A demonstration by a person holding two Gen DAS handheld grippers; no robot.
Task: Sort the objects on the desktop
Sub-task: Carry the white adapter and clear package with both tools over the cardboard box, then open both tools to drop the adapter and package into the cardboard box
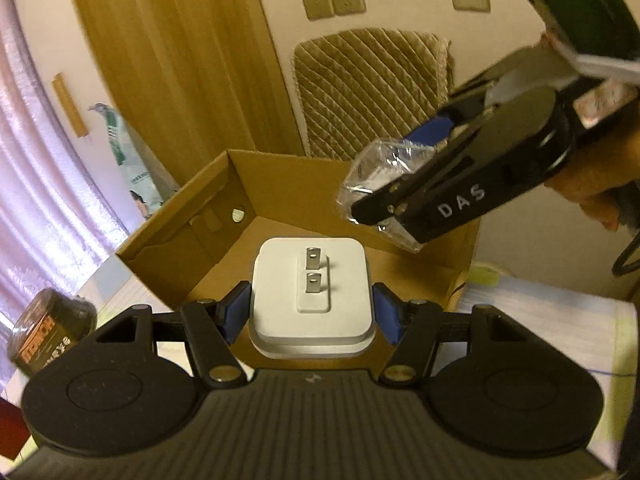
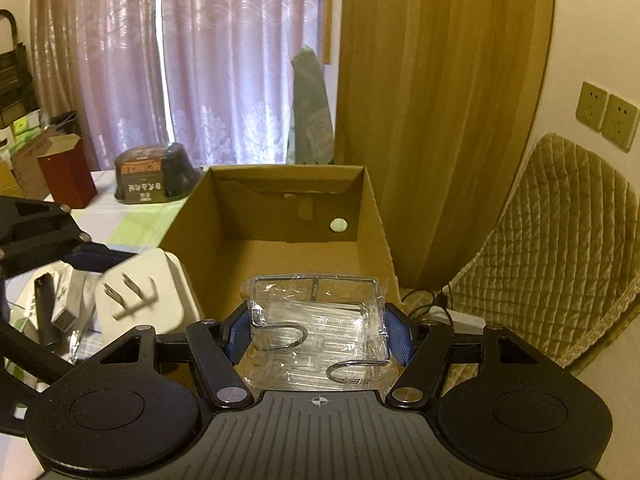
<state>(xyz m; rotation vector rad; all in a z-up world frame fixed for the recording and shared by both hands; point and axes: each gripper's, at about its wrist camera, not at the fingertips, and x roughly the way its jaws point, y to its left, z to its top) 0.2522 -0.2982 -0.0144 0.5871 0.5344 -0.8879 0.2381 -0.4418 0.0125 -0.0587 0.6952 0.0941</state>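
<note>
The left tool (image 1: 312,316) pinches a white two-prong plug adapter (image 1: 311,296) between its blue pads (image 1: 236,312), prongs facing away from the camera, held above the near edge of an open cardboard box (image 1: 280,184). The right tool (image 2: 320,336) pinches a clear plastic packet of metal hooks (image 2: 320,332) between its own blue pads, held over the near wall of the same box (image 2: 288,208); from the left wrist view this packet (image 1: 380,176) hangs above the box's right side, and a hand (image 1: 592,184) grips the tool's handle. The box interior looks bare, with a round hole in one wall. On the counter (image 2: 132,220) left of the box lie a dark cylindrical stick (image 2: 46,308) and some small packaged items (image 2: 66,304); farther back sit a dark lidded bowl with orange lettering (image 2: 154,178) and a red box (image 2: 68,172). Behind stand pink curtains (image 2: 200,60), a wooden panel (image 2: 432,80), a quilted chair back (image 2: 560,240) and wall sockets (image 2: 606,114).
</note>
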